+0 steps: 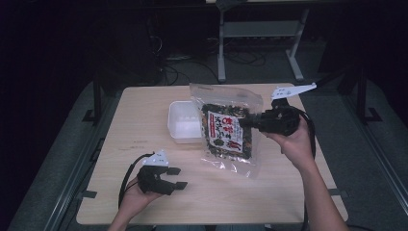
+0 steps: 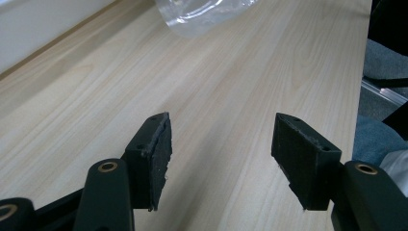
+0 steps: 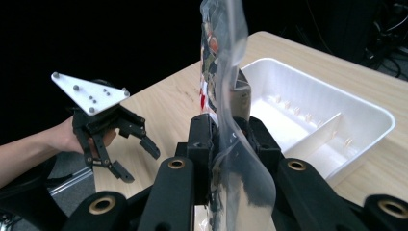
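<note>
Pinching the clear snack bag [image 1: 227,131] by its right edge, the right gripper [image 1: 246,122] holds the packet upright above the table [image 1: 144,159], its jaws drawn in tight on the plastic film. In the right gripper view the bag [image 3: 226,96] rises straight up between the two black jaws, edge-on to the camera, with the white divided tray [image 3: 327,120] on the table just behind it. From above, the tray [image 1: 182,122] sits partly behind the bag's left side. The left gripper [image 1: 177,178] rests low near the front left of the table, well apart from the bag. Its jaws stand wide with nothing between them, bare wood showing in the gap, and touch nothing.
</note>
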Demonstrator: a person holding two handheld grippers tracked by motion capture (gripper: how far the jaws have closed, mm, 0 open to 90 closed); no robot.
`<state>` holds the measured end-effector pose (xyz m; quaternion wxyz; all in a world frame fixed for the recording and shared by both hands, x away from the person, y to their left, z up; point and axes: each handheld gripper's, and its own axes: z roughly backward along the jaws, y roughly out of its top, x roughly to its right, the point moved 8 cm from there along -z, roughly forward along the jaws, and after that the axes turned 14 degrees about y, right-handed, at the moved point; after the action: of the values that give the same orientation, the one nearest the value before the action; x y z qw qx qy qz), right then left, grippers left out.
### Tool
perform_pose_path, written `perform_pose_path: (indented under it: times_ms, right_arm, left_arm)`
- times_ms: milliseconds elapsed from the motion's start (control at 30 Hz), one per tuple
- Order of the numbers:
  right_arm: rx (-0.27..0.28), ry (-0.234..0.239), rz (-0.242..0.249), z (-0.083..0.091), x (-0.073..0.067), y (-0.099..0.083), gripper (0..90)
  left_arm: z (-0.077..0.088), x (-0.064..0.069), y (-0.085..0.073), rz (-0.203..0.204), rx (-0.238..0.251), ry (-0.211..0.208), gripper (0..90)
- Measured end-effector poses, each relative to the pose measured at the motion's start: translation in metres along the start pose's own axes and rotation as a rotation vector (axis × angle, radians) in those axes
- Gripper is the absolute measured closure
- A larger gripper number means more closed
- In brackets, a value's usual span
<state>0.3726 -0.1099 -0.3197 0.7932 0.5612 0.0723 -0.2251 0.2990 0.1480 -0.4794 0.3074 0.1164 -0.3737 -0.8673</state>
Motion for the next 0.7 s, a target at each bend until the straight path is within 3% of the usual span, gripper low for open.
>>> perform_pose_path:
  times_ms: [700]
  right_arm:
    - [0.059,-0.08,0.055,-0.014,0.009,0.046,75.5]
  left_arm:
    - [-0.002,-0.001,-0.002,-0.011,-0.012,0.0,37.4]
